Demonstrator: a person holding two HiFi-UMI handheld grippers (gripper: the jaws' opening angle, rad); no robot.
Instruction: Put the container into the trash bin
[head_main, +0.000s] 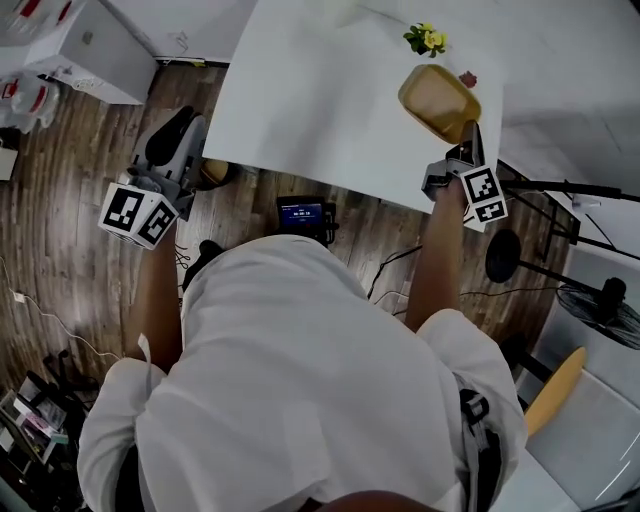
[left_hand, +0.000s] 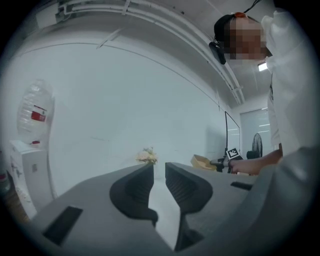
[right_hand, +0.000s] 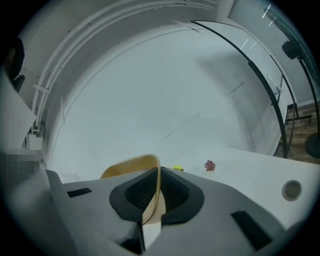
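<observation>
**Head view.** The right gripper (head_main: 466, 140) clamps the near rim of a tan plastic container (head_main: 438, 100). The container extends forward from the fingertips, over the white table (head_main: 320, 90). Its inside shows bare, with no contents visible. Beyond the container, farther from the fingers, lie a yellow flower sprig (head_main: 427, 38) and a small red flower (head_main: 468, 78). The left gripper (head_main: 180, 150) is off the table's left edge, above the wooden floor (head_main: 70, 150), well apart from the container.

**Left gripper view.** The left gripper (left_hand: 159, 167) has its fingers a narrow gap apart, and nothing stands between them. Ahead and to the right of the fingertips, the container (left_hand: 202, 161) shows in the right gripper (left_hand: 220, 162).

**Right gripper view.** The right gripper (right_hand: 159, 185) is closed, both pads pressing one thin wall of the container (right_hand: 130, 167). The container's rim curves left of the fingers. The red flower (right_hand: 210, 165) lies on the table (right_hand: 250, 170), ahead and to the right of the fingertips.
</observation>
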